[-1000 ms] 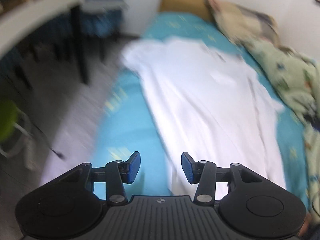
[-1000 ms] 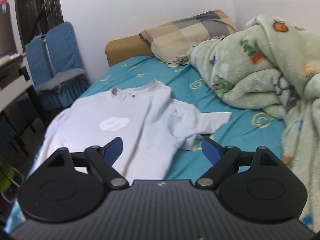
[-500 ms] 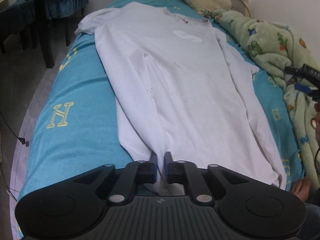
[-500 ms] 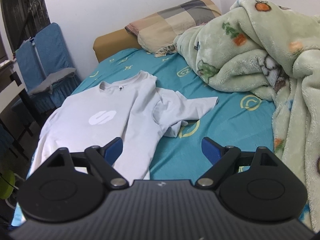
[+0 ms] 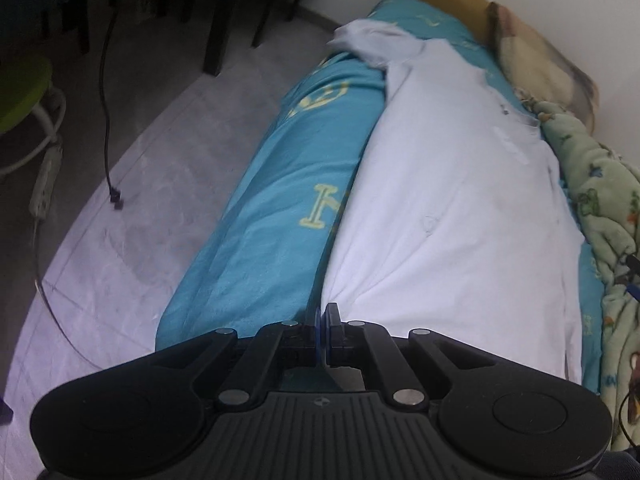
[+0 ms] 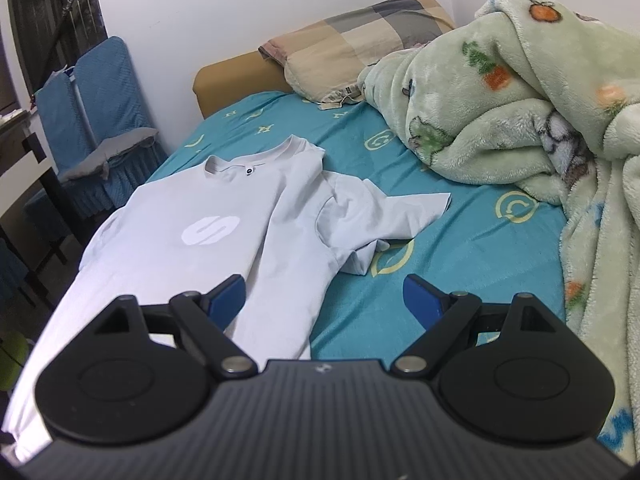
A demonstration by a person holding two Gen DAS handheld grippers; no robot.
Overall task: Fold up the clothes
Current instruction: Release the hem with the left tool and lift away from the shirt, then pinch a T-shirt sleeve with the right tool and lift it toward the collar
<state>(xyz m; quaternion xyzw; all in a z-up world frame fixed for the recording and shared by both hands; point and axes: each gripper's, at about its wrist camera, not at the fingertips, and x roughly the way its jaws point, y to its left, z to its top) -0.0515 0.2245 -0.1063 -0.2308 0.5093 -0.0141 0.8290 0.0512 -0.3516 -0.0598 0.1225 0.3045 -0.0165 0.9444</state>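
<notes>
Shirt (image 6: pixel 224 236) flat on bed (image 6: pixel 460 256), collar toward pillow (image 6: pixel 352 52). Left gripper (image 5: pixel 323 330) clamped on shirt's hem corner at bed's near edge. Right gripper (image 6: pixel 324 300) spread wide, empty, above bed beside shirt.

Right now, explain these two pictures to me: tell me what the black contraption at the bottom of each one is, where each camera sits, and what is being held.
Each black shape is a hand-held two-finger gripper; a person carries one in each hand, and a wide-angle camera on each looks forward along its fingers. That explains the curved edges.

In the left camera's picture, the left gripper is shut, pinching the near edge of the white T-shirt.

In the right camera's picture, the right gripper is open and holds nothing; it hovers above the same shirt.

The shirt lies spread on a bed with a teal sheet. A green blanket is heaped on one side, with a checked pillow at the head.
</notes>
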